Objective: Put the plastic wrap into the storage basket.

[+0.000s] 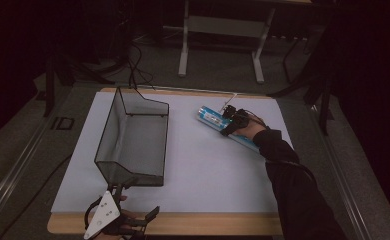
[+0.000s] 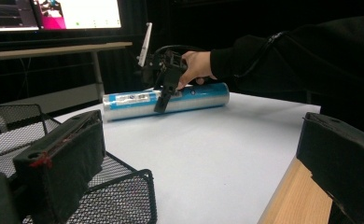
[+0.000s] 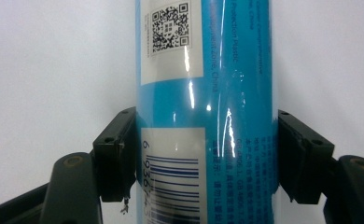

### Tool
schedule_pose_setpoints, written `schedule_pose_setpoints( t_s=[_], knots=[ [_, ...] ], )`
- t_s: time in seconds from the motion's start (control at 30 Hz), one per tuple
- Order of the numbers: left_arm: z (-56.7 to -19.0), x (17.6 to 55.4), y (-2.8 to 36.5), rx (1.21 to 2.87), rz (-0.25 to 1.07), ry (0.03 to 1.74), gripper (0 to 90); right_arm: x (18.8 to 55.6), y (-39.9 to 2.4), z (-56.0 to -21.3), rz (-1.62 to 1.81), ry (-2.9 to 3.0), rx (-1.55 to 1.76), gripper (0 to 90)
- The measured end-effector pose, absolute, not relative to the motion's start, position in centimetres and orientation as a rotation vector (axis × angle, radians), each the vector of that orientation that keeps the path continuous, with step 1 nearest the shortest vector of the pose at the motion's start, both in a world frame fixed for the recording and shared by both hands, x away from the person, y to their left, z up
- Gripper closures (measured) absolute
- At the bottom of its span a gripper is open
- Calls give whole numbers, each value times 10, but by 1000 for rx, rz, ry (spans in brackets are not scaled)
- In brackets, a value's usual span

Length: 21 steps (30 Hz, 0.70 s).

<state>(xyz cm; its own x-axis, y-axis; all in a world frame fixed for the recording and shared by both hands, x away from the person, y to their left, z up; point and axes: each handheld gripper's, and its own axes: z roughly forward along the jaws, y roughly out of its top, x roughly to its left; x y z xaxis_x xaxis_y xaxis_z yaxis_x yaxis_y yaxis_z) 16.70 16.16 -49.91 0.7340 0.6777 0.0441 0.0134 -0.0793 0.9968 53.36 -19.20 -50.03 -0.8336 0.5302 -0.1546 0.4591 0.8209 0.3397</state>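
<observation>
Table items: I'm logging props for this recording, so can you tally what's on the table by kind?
Blue cylindrical package: 1
Black wire mesh basket: 1
Handheld grippers: 2, left and right
Total: 4

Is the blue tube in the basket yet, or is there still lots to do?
Not yet. The mesh basket looks empty. The right gripper has its jaws on both sides of the blue tube, which lies on the table. The left gripper waits open near the basket. Lifting and placing probably remain.

A dim lab: white-topped table point(image 1: 208, 165), lit monitor point(image 2: 54, 14), cables point(image 1: 133, 65) on carpet.
</observation>
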Motion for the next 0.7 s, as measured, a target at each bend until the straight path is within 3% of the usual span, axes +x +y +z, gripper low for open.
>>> schedule_pose_setpoints(
  t_s=[0.7],
  knots=[
    [-499,166,160,1577,604,568,17,527,-184,-486,231,2788,675,293]
  ],
)
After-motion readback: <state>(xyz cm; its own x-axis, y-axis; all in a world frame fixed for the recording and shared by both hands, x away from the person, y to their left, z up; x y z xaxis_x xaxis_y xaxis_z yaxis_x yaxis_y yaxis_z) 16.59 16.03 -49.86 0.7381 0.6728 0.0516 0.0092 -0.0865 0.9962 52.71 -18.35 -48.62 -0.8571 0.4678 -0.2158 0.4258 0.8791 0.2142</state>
